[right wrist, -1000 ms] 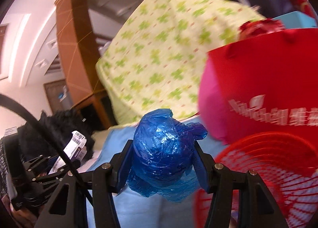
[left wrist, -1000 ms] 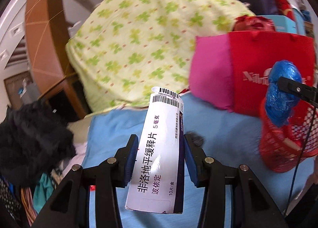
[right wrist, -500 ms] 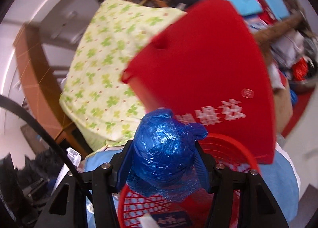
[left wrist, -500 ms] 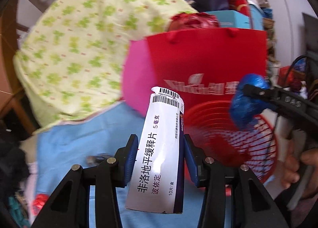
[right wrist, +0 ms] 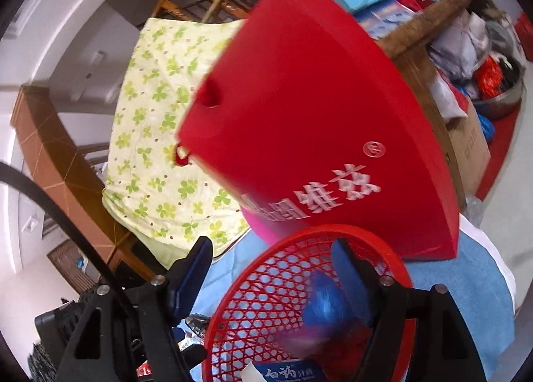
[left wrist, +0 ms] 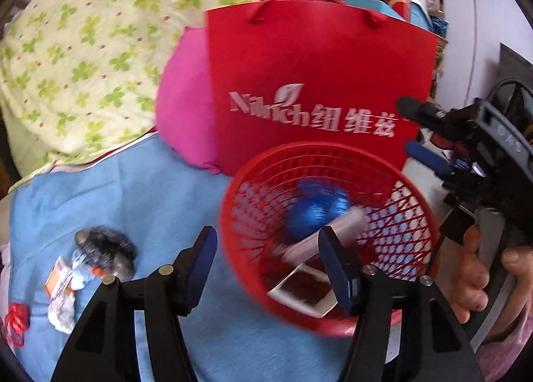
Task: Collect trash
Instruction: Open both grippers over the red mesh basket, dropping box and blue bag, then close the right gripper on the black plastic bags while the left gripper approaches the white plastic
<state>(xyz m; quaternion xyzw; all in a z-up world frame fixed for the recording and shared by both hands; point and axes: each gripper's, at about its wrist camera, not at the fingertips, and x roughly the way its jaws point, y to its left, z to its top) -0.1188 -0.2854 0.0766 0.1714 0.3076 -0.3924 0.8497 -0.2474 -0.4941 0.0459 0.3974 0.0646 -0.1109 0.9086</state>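
Hovering over red mesh basket (left wrist: 409, 312): left tool (left wrist: 266, 265), jaws just opened, nothing gripped. White medicine box (left wrist: 329, 237), blurred, inside the basket beside blue plastic wad (left wrist: 313, 212). Right tool (right wrist: 271, 268) likewise parted and empty, jaws just opened; blue wad (right wrist: 319, 302) blurred in the basket (right wrist: 299, 235). Grey clump (left wrist: 106, 252) and wrappers (left wrist: 63, 285) lie on blue cloth (left wrist: 160, 195) left of basket. Red paper bag (left wrist: 316, 59) stands behind

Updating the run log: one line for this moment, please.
left gripper: open, just released | right gripper: open, just released | crumpled blue plastic bag: inside red mesh basket
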